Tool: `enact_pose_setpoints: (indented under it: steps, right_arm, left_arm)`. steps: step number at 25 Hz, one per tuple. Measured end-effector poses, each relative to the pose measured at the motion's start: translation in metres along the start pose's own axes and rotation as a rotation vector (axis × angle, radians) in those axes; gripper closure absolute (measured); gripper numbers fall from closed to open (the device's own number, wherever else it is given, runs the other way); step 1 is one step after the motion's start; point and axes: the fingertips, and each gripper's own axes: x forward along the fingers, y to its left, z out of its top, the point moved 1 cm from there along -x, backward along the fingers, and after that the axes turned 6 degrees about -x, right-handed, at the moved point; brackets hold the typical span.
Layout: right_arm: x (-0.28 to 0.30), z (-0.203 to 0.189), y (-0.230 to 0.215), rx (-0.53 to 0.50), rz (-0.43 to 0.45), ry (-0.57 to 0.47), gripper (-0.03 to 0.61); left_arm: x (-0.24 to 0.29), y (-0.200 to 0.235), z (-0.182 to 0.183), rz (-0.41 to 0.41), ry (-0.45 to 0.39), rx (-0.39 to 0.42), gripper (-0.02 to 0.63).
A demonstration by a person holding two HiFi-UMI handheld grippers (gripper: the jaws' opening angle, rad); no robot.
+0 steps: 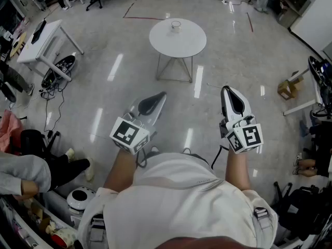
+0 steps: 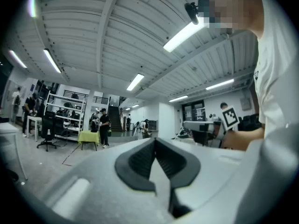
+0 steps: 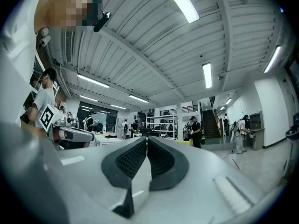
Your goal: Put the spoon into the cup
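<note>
While both grippers are held out in front of the person's chest, they are recorded as well apart from the table.

Left gripper [image 1: 158, 98]: jaws pressed together, nothing between them. This is confirmed in the left gripper view [image 2: 155, 143], where the dark pads [image 2: 140, 160] meet along one line.

Right gripper [image 1: 228, 91]: jaws likewise closed on nothing. The same meeting line is noted in the right gripper view [image 3: 146, 141].

Cup [image 1: 176, 26]: stood upright on the round white table [image 1: 192, 43], toward its far edge and far from both grippers. The spoon cannot be made out at this size.

Between the grippers and the table only the polished grey floor [image 1: 119, 66] with light reflections is seen. The table's thin metal legs [image 1: 176, 69] are on the near side.

Surroundings, head view:
- A white desk [image 1: 44, 38] is placed at far left, with a dark flat object on it.
- Black cables [image 1: 52, 108] are trailed over the floor below the desk.
- A cardboard box [image 1: 285, 88] is set on the floor at right.
- Red tape lines [image 1: 142, 18] are laid on the floor beyond the table.
- A grey sleeve [image 1: 23, 171] of another person is seen at lower left.

Surroundings, gripper views:
- Ceiling strip lights [image 2: 187, 34] are seen overhead.
- A green-covered table [image 2: 88, 136] is noted in the distance, with a standing person in black [image 2: 103, 125] just beside it.
- A staircase [image 3: 217, 122] is seen at the hall's back.
</note>
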Motion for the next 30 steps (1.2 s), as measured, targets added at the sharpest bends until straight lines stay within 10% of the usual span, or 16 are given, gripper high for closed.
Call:
enact_pose_setpoints:
  steps: [30]
  right_arm:
    - [0.071, -0.004, 0.047, -0.024, -0.026, 0.013, 0.568]
  left_arm:
    - [-0.036, 0.083, -0.007, -0.014, -0.004, -0.046, 0.614]
